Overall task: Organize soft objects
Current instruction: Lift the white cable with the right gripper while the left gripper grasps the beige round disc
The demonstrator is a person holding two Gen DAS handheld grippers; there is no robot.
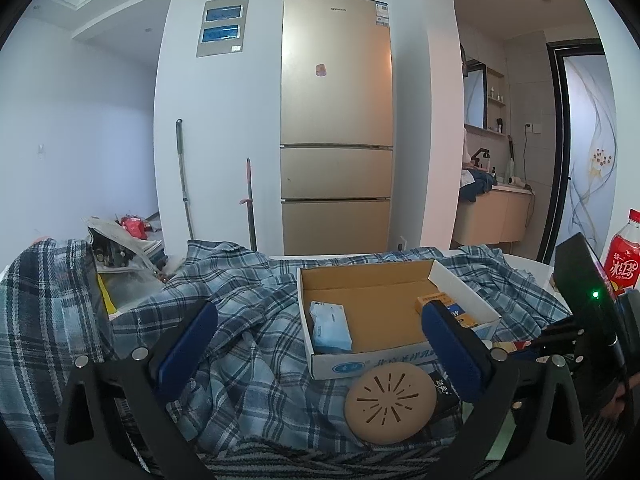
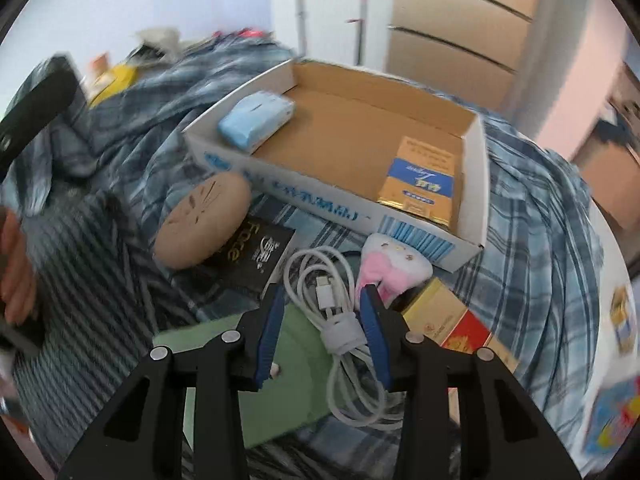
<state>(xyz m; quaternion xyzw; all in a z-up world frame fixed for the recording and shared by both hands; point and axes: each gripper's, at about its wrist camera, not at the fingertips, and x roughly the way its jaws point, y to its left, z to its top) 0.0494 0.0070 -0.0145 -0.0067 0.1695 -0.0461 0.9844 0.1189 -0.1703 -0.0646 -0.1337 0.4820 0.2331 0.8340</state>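
Behind the work surface stands a gold fridge (image 1: 336, 120) against a white wall, with two long handles leaning beside it. Blue checked cloth (image 1: 248, 312) covers the surface and lies in many folds. On this cloth sits a shallow cardboard box (image 2: 474, 184) with white outer walls. Inside the box, a light blue tissue pack (image 2: 256, 118) lies at the left end and a gold and blue packet (image 2: 424, 178) lies at the right end; they are well apart.

Just in front of the box, on the cloth, lies a round tan pad (image 2: 200, 220) with cut slots, and beside it a black packet (image 2: 256, 256). A coiled white cable (image 2: 332, 304) lies near these, partly on a green sheet (image 2: 296, 364). A small white and pink plush toy (image 2: 394, 266) rests against the front wall of the box, and a red and gold carton (image 2: 448, 320) is just beside it.

The left gripper (image 1: 320, 344) has its jaws spread wide, with nothing between them; it points level over the cloth toward the box. The right gripper (image 2: 322, 300) points down, its jaws partly apart around the cable. The pads do not seem to press on the cable. The tip of its right finger (image 2: 370, 308) is at the lower edge of the plush toy; I cannot tell if it touches

A red drink bottle (image 1: 624, 256) stands at the right side
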